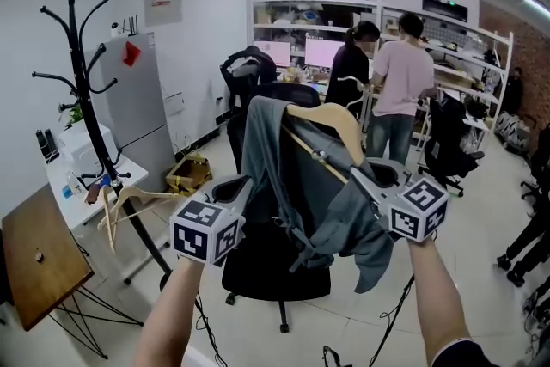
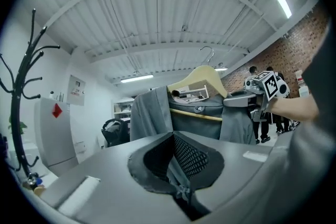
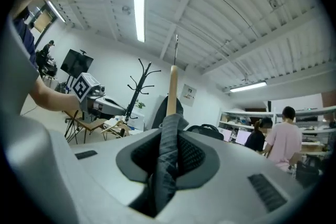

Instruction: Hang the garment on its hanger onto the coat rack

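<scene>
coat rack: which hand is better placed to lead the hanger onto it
Left, probably: the coat rack stands on its side, nearest the left tongs; the right tongs grip the garment farther away.

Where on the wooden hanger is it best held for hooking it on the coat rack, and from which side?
Likely its two sloping arms, through the grey garment, one gripper at each end, from below. The hanger stands upright with its metal hook on top, so the hook is free for a coat rack prong. The left gripper and right gripper pinch cloth there.
</scene>
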{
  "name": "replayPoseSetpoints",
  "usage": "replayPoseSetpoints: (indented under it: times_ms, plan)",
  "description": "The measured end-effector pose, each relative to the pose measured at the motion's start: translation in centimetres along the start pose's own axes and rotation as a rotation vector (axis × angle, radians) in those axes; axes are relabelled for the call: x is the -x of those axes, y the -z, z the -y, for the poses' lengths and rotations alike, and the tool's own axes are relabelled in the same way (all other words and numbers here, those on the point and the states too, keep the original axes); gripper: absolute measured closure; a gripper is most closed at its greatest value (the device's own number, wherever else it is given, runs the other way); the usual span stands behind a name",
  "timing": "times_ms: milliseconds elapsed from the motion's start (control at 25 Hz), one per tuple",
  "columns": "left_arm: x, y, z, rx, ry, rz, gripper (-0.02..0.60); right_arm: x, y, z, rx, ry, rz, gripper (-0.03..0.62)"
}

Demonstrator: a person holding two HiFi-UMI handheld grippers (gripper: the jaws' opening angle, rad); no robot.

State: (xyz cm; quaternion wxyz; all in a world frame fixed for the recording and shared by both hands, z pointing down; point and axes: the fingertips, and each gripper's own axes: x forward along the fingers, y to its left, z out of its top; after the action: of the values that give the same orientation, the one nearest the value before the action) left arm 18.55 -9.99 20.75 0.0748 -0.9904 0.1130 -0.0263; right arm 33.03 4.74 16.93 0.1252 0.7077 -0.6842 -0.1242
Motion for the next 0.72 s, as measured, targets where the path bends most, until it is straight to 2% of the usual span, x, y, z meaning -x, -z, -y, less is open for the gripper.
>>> replayPoseSetpoints:
  times_ms: [200, 360, 720]
  plan:
    - [4.5, -1.4, -1.5, -0.03, -0.054, 0.032, 0.578, 0.2, -3.5, -3.8, -0.017, -0.093, 0.068, 0.517]
    - [9.3, -1.6, -3.8, -0.054, -0.112, 0.025, 0.578, -0.6, -6.4, -8.4, -0.049, -0.185, 0.133, 0.518]
    - [20.7, -1.0, -10.1, -0.045, -0.261, 0.02, 0.578, -7.2, -10.3, -19.9, -0.049, -0.379, 0.151, 0.517]
